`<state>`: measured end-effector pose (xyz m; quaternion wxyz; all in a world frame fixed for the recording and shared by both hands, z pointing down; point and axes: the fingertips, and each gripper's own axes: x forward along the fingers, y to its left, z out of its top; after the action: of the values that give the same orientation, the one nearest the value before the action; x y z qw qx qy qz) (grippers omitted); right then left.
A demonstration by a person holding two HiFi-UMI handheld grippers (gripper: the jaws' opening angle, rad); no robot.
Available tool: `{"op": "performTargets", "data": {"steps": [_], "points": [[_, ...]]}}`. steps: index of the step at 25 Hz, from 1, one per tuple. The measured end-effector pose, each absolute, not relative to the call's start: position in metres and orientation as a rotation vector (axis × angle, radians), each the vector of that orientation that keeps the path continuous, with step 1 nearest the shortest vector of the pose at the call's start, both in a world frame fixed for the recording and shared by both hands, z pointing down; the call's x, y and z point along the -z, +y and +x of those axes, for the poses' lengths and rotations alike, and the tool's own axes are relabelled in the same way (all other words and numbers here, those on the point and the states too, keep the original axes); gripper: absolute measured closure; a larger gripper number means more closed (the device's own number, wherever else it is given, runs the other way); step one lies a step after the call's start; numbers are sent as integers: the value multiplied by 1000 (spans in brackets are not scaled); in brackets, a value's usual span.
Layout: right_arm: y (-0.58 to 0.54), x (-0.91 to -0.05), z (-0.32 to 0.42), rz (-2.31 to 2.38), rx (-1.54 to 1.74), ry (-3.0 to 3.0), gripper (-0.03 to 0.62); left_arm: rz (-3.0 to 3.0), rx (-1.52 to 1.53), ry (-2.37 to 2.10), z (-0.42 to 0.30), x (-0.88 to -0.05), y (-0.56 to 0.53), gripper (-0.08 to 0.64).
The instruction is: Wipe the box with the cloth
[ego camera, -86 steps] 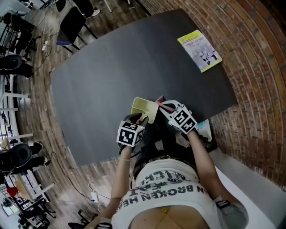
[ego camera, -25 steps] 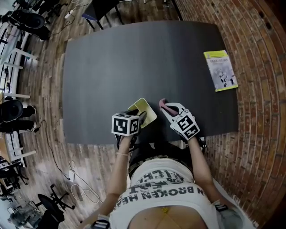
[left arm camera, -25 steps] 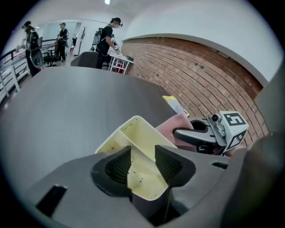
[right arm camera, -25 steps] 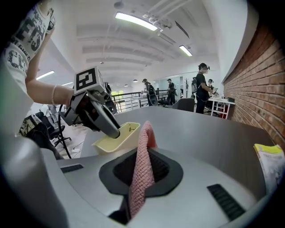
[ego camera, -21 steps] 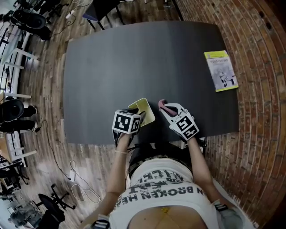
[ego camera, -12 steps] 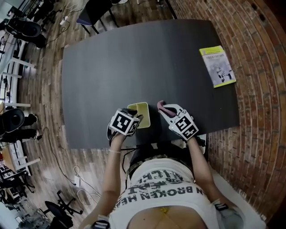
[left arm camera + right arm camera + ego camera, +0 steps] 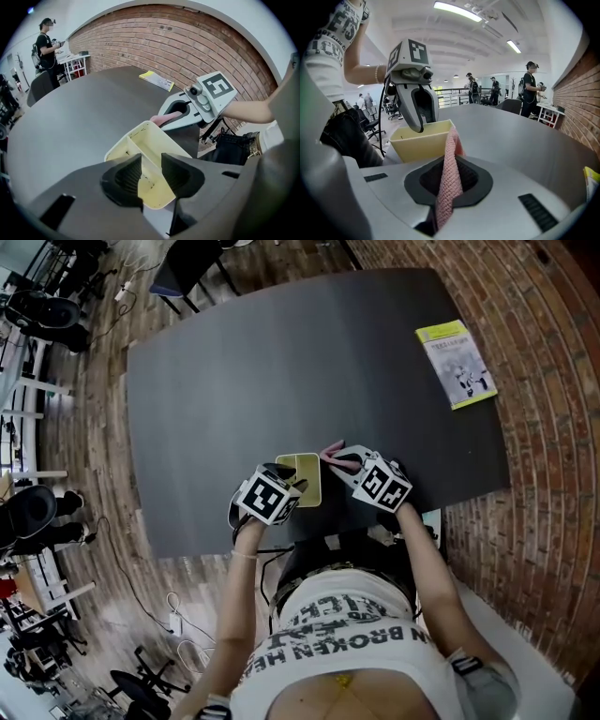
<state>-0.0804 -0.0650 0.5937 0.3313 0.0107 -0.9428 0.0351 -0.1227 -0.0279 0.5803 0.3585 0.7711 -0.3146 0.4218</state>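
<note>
Your right gripper (image 7: 342, 460) has come in toward the box (image 7: 306, 482), bringing the pink cloth (image 7: 330, 447) just beside its far corner. No wiping shows yet, so I judge the whole job is still left. Its jaws pinch the cloth tight. Your left gripper (image 7: 151, 164) is closing astride the box's near wall, not yet squeezing it. You have a pale yellow, open-topped box, divided inside and speckled dark, at the table's (image 7: 281, 362) near edge.

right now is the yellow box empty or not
Empty, as far as shown: the left gripper view looks into the box, and the visible floor of both compartments is bare except dark specks.
</note>
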Motion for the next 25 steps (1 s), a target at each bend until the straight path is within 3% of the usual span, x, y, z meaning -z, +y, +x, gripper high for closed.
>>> {"op": "performTargets", "data": {"steps": [16, 25], "points": [[-55, -610, -101, -161, 119, -2359, 575, 1999, -1055, -834, -125, -580, -29, 428], [-36, -606, -97, -135, 79, -2382, 575, 1972, -1023, -870, -126, -582, -30, 429]]}}
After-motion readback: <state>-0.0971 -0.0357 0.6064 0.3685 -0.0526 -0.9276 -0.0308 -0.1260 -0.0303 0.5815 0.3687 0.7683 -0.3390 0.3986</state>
